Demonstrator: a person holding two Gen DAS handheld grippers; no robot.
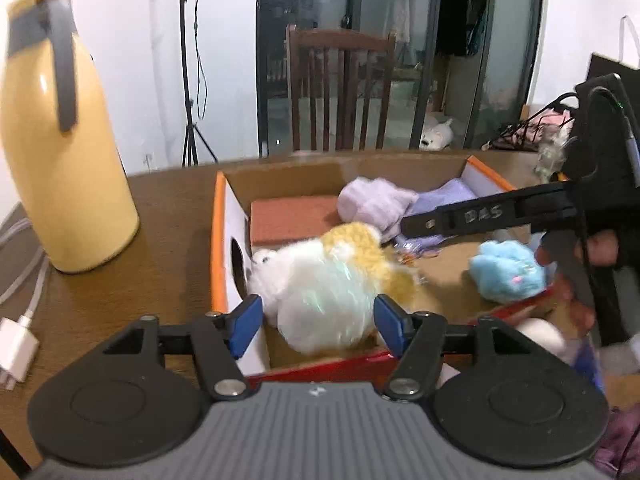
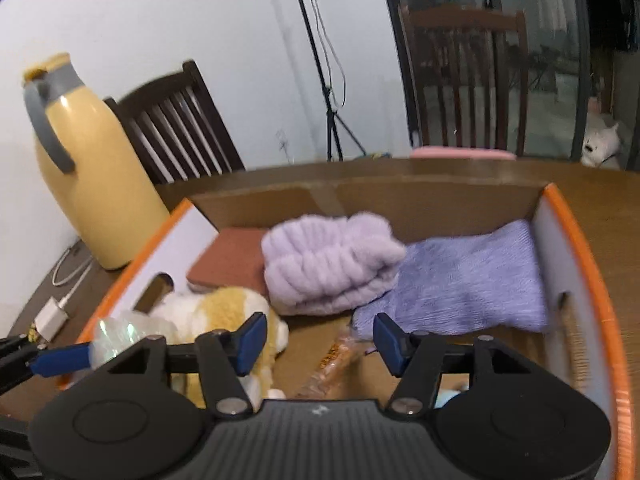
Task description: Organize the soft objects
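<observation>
Cardboard box (image 2: 576, 240) with orange rim is holding a lilac ribbed towel roll (image 2: 332, 264) while both the left gripper (image 1: 316, 322) and right gripper (image 2: 318, 342) are hanging released, the left view alone showing a sky-blue fluffy toy (image 1: 506, 270), seemingly inside.

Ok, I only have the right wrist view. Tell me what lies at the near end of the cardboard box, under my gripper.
Observer: A small fluffy blue plush toy lies in the orange-edged cardboard box, close to its red near wall, on the side where the right gripper reaches in.
Operator: Now report the left gripper's jaws.
Observer: The left gripper stands open, with the white-and-yellow plush toy lying between its blue pads. Whether the pads touch it I cannot tell.
</observation>
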